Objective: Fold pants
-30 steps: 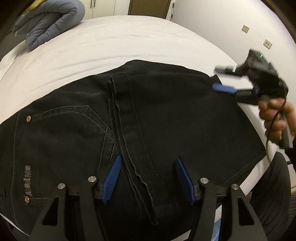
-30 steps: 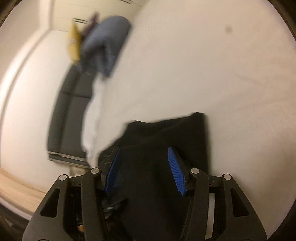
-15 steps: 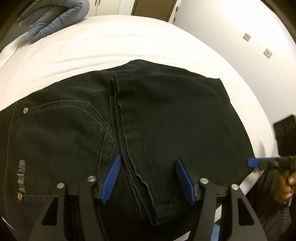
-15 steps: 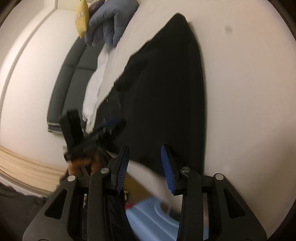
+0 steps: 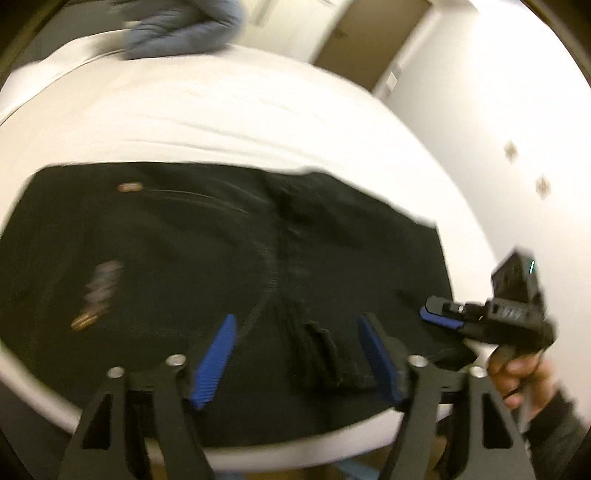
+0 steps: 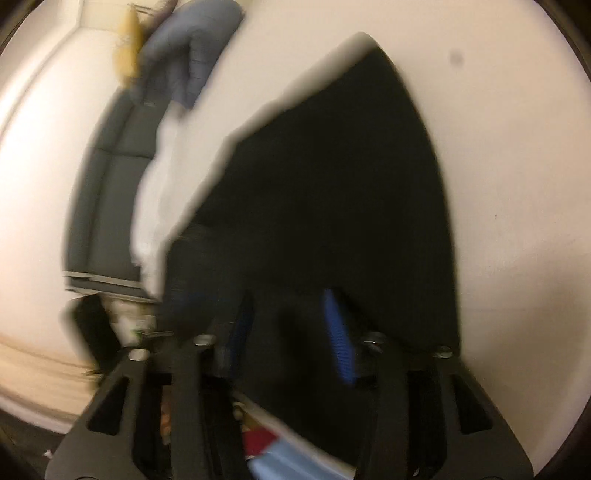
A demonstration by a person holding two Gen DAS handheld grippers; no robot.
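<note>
Black pants (image 5: pixel 207 251) lie folded flat on the white bed (image 5: pixel 221 110); both views are blurred by motion. My left gripper (image 5: pixel 299 362) is open above the pants' near edge, its blue pads either side of the hem strip (image 5: pixel 325 354). My right gripper shows in the left wrist view (image 5: pixel 443 319) at the pants' right corner, held by a hand. In the right wrist view the pants (image 6: pixel 332 177) fill the middle, and my right gripper (image 6: pixel 291 332) stands open over the near edge of the cloth, with nothing between the pads.
A grey-blue duvet (image 5: pixel 181 29) is bunched at the far end of the bed, also seen in the right wrist view (image 6: pixel 188 62). A dark headboard (image 6: pixel 107 192) runs along the left. A blue object (image 6: pixel 295 461) lies below the bed edge.
My left gripper has pulled back and swung left, so the pants sit farther away. My right gripper has moved onto the pants' right corner and has opened wider.
</note>
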